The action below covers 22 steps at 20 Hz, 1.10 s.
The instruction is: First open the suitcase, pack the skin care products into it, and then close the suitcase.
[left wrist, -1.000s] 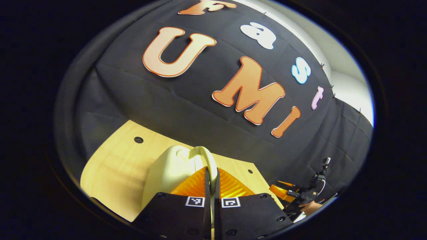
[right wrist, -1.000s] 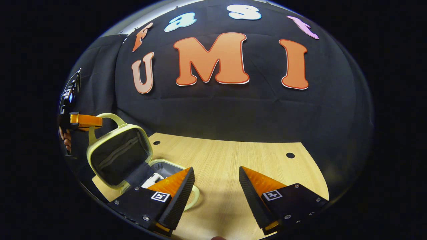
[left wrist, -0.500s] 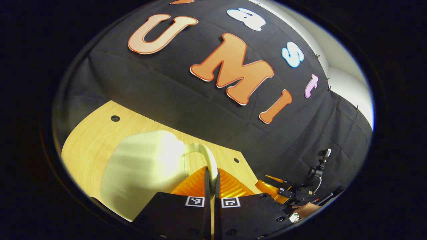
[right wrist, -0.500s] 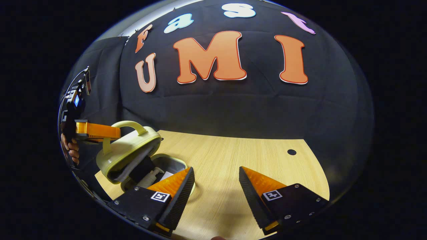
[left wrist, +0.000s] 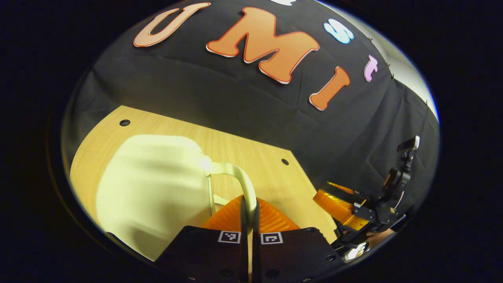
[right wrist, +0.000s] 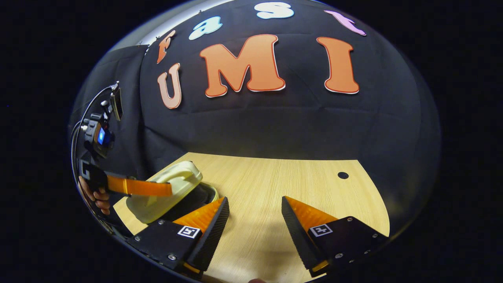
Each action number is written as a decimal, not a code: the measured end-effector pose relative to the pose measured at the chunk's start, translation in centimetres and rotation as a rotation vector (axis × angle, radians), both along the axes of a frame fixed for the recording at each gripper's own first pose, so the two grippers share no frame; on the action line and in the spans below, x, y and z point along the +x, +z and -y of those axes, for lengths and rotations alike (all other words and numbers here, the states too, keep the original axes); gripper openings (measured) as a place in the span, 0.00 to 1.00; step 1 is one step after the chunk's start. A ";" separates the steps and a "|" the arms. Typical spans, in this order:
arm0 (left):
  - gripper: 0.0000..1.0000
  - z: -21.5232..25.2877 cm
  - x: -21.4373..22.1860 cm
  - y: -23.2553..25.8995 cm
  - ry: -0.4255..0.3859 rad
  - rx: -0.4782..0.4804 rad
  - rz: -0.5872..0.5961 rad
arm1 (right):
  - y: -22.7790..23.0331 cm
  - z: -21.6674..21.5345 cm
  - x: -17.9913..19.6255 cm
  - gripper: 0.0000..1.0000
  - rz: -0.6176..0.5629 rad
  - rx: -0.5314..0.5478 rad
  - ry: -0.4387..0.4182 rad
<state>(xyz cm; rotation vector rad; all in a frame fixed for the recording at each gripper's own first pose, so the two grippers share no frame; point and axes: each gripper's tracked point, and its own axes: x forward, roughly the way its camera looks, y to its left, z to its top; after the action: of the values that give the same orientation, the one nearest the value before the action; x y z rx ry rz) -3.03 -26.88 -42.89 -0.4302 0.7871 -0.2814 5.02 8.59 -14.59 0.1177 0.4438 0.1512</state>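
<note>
Your left tongs (left wrist: 249, 208) are clenched on the handle (left wrist: 245, 184) of the suitcase lid (left wrist: 153, 188), both fingers pressed flat against the thin pale loop. That grip makes sense: the handle gives you leverage over the whole lid, so you steer its swing from one point. In the right gripper view the lid (right wrist: 165, 188) sits tilted low over the base (right wrist: 210, 192), with a dark gap showing at the near edge, so the suitcase is not yet fully shut. Your right tongs (right wrist: 255, 212) are released, fingers spread wide above the tabletop (right wrist: 275, 177), just beside the suitcase and touching nothing, probably waiting to steady or press it. I can't make out the skin care products under the lid.
</note>
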 end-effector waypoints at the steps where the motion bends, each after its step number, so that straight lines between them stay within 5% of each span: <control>1: 0.04 0.6 -0.3 -0.9 -0.014 0.028 -0.016 | -0.1 0.1 -0.1 0.86 -0.002 0.001 0.000; 7: 0.17 3.0 -2.5 -5.3 -0.081 0.134 -0.110 | -0.5 1.3 0.3 0.86 -0.002 -0.005 -0.015; 9: 0.12 4.6 -2.9 -4.2 -0.114 0.067 -0.086 | -0.4 1.7 0.3 0.86 0.000 -0.001 -0.026; 10: 0.22 5.0 -2.7 -3.7 -0.126 0.084 -0.055 | -0.3 1.8 0.3 0.86 0.002 0.001 -0.026; 11: 0.48 4.8 -2.1 -3.4 -0.134 0.127 -0.016 | -0.2 2.0 0.3 0.86 0.007 -0.003 -0.033; 12: 0.49 4.4 -1.5 -2.7 -0.132 0.169 0.032 | 0.2 2.2 0.4 0.86 0.020 -0.004 -0.040; 15: 0.77 3.1 -0.4 -0.1 -0.098 0.256 0.161 | 2.0 2.6 0.8 0.86 0.083 -0.029 -0.065; 16: 0.78 2.4 -0.2 0.8 -0.080 0.289 0.200 | 2.9 2.9 1.0 0.86 0.114 -0.044 -0.081; 17: 0.93 1.3 0.0 1.7 -0.054 0.326 0.245 | 3.6 3.2 1.1 0.86 0.137 -0.056 -0.093; 22: 0.97 -1.8 0.9 6.5 0.086 0.396 0.425 | 7.0 2.6 1.2 0.86 0.244 -0.089 -0.110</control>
<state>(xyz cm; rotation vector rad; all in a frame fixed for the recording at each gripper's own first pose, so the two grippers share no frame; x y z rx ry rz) -2.11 -25.04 -36.44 -0.0239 0.3907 -0.1236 6.19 6.02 -7.62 0.0354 0.1994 0.0364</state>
